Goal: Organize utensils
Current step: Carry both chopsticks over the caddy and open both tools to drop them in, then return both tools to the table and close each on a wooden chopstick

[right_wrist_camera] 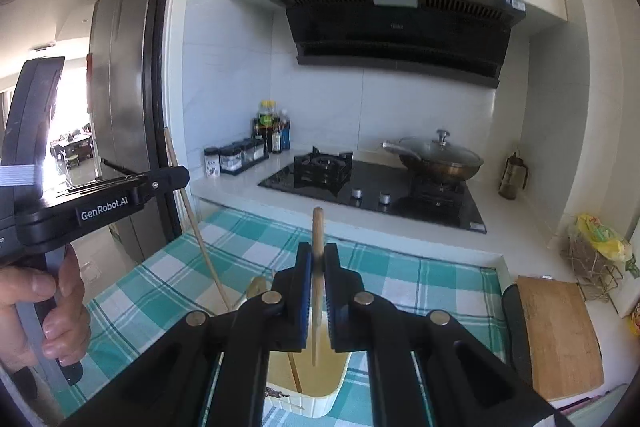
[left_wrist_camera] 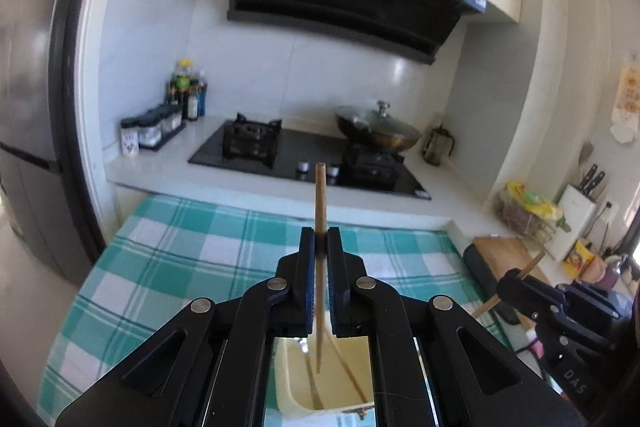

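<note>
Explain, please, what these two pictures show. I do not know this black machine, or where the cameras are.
It is no robot: a person holds two handheld tools, each ending in a claw, with a camera looking forward along it. In the left camera's picture the left claw is shut on a wooden chopstick. In the right camera's picture the right claw grips another chopstick. Below both stands a cream holder with chopsticks inside, on a green checked cloth. Behind is a stove with a lidded wok.

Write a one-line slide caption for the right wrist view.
Right claw shut on a chopstick above the cream holder, left claw gripping another beside it.
</note>
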